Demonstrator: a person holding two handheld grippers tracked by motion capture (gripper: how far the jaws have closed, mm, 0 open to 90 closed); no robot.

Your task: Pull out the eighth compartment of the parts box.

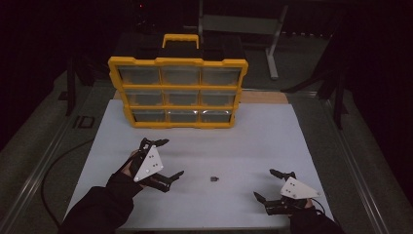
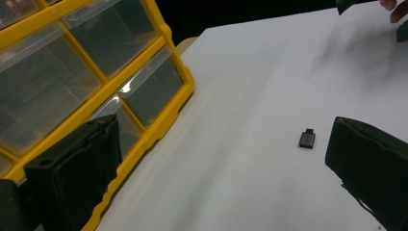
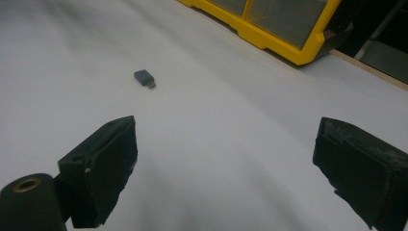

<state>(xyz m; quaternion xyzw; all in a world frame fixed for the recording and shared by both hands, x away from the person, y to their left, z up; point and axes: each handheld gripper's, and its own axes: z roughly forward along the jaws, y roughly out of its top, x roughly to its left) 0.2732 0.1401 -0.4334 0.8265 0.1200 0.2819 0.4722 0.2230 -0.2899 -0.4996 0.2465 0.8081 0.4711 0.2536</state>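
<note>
A small dark adapter [image 1: 214,179] lies on the white board [image 1: 243,141], between my two grippers. In the left gripper view the adapter [image 2: 306,138] lies just left of the right-hand jaw; in the right gripper view the adapter [image 3: 145,78] lies ahead, well beyond the jaws. My left gripper [image 1: 168,158] stands open at the left, nothing between its jaws. My right gripper [image 1: 270,184] stands open near the board's front right, holding nothing. A yellow drawer organizer [image 1: 178,90] with clear drawers stands upright at the back of the board.
The organizer [image 2: 96,91] has a yellow carry handle [image 1: 180,39] on top. A black cable [image 1: 53,165] runs off the board's left side. Grey table surface borders the board on both sides; a metal stand [image 1: 272,44] is behind.
</note>
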